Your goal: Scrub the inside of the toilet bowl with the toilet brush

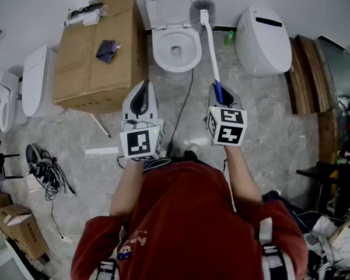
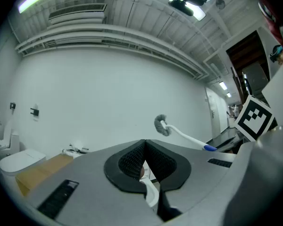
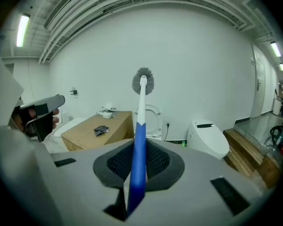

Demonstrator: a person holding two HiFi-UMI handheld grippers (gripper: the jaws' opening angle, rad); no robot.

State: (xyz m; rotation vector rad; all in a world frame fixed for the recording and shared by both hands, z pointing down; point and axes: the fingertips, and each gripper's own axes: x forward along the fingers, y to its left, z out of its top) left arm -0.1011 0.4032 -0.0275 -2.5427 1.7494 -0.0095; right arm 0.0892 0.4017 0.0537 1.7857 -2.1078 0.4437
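Status: the scrub is judged not to be under way at this moment. The brush is in hand but clear of the bowl, so the whole pass inside the bowl appears left to do. Whether any scrubbing has been done cannot be told from the bowl's surface.

Left hand-held gripper (image 1: 141, 95): held in front of the toilet, toward its left. Its jaws are drawn together with nothing between them.

Right hand-held gripper (image 3: 139, 161): held in front of the toilet, toward its right. Its jaws are clamped on the blue grip end of the toilet brush (image 1: 210, 39).

The brush's white shaft runs up and away from the jaws. Its grey bristle head stands in the air just right of the toilet's raised lid, above the rim and not touching it.

Toilet (image 1: 160, 57): lid up, bowl open and unobstructed, directly ahead of both grippers.
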